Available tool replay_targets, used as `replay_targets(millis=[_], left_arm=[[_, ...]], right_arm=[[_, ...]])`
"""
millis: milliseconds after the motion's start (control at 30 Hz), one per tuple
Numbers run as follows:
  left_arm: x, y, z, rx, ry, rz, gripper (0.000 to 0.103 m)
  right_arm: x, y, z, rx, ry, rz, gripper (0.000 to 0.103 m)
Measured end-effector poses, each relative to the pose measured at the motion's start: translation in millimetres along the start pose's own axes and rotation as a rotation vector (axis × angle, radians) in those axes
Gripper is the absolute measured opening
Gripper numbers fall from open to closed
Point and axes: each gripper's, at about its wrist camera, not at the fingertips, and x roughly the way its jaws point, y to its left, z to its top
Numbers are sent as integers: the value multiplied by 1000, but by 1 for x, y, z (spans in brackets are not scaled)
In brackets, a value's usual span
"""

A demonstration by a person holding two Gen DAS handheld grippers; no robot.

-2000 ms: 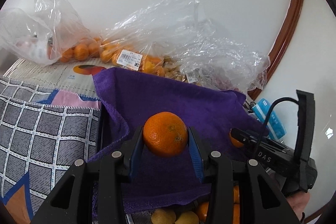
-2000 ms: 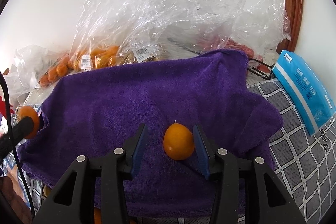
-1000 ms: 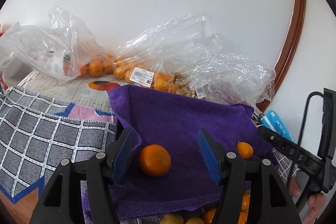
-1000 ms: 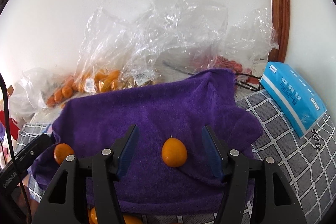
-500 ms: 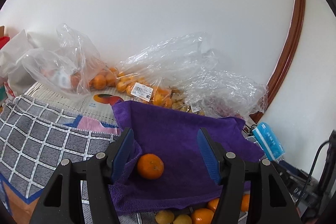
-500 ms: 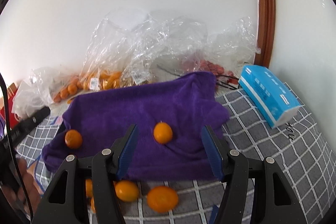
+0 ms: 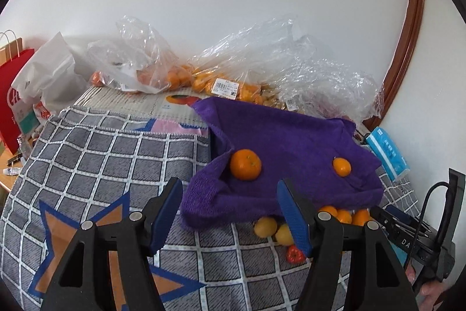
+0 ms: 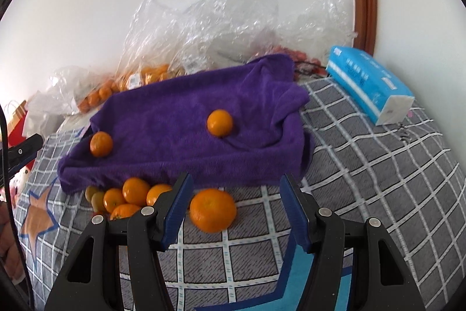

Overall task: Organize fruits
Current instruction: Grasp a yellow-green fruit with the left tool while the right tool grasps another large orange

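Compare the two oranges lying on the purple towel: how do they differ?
The left orange looks bigger than the right orange in the left wrist view. The left one sits at the purple towel's folded left edge, while the right one lies nearer the bunched right side. Both rest loose on the towel, free of either gripper.

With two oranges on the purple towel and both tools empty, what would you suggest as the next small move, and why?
Probably lower the right tool onto the big loose orange on the checked cloth. It lies apart from the pile, right between the open blue pads, while the purple towel has room.
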Motion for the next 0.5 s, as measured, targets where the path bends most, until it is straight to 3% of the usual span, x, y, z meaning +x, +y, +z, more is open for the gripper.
replay_targets(millis=[233,267,333,400,500], left_arm=[[15,-1,-21,28,96,-7,65],[19,-3,-22,31,112,-17,65],[26,-11,-25,50,138,-36,65],[29,-16,-27,67,141,-30,65],[37,-19,-26,69,158,-31,53]], right_arm=[[28,11,-8,-31,88,15,61],[29,13,-8,-39,90,13,59],[30,17,-9,-64,96,26,41],[27,21,-11,-88,81,19,41],[22,19,-11,-81,57,33,41]])
